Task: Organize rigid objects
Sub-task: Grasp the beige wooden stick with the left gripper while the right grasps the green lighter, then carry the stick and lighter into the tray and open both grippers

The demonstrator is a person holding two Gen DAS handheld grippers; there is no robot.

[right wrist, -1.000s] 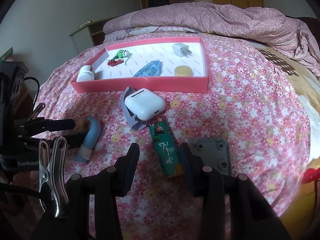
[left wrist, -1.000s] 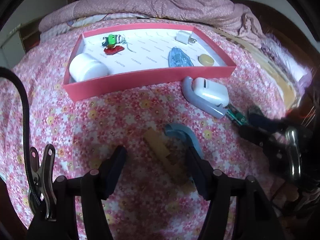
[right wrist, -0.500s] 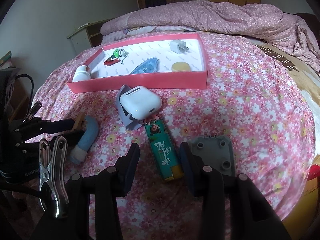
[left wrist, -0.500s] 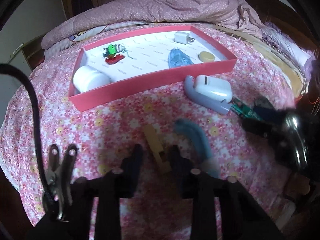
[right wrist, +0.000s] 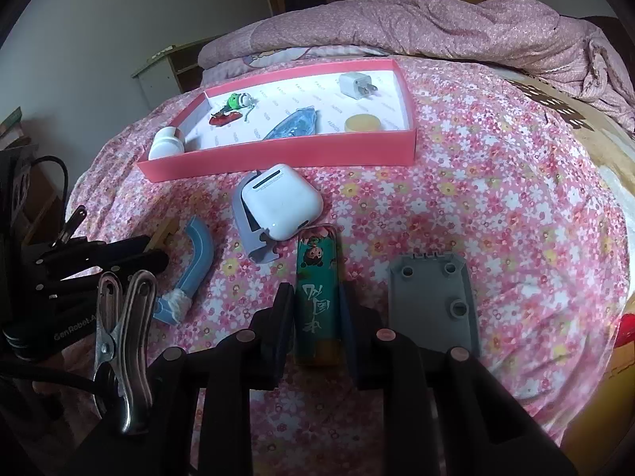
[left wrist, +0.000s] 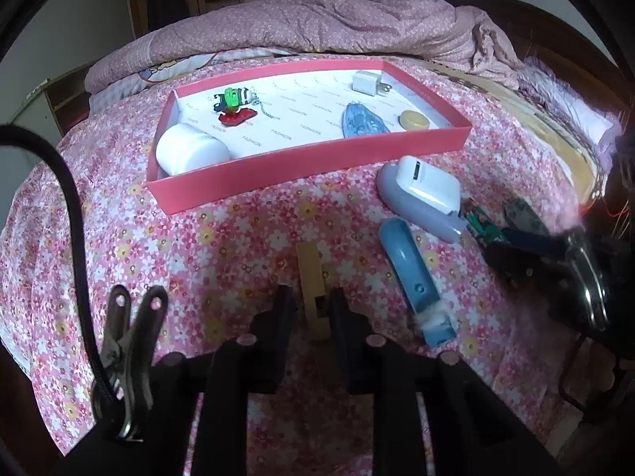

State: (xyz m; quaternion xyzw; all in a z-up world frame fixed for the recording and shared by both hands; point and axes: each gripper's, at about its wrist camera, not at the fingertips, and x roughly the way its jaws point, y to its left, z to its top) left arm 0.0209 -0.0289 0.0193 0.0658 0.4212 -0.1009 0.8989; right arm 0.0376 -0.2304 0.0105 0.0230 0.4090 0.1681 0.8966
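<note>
My left gripper (left wrist: pixel 311 309) is shut on a tan wooden block (left wrist: pixel 311 277) lying on the flowered bedspread. My right gripper (right wrist: pixel 315 309) is shut on a green cartoon-printed box (right wrist: pixel 317 297), also on the bedspread. A curved blue piece (left wrist: pixel 412 277) lies right of the wooden block; it also shows in the right wrist view (right wrist: pixel 190 273). A white earbud case (right wrist: pixel 281 200) rests on a grey-blue holder (right wrist: pixel 250 234). A grey plastic plate (right wrist: pixel 432 297) lies right of the green box. The pink tray (left wrist: pixel 301 166) sits farther back.
The pink tray holds a white jar (left wrist: pixel 190 150), a green and red keychain (left wrist: pixel 234 107), a white charger plug (left wrist: pixel 367 81), a blue boat-shaped piece (left wrist: pixel 359 119) and a yellow disc (left wrist: pixel 412 119). A bunched pink quilt (right wrist: pixel 436 27) lies behind it. A shelf (right wrist: pixel 166 67) stands at the far left.
My left gripper moved left off the blue piece and closed around the wooden block. My right gripper closed in on the green box.
</note>
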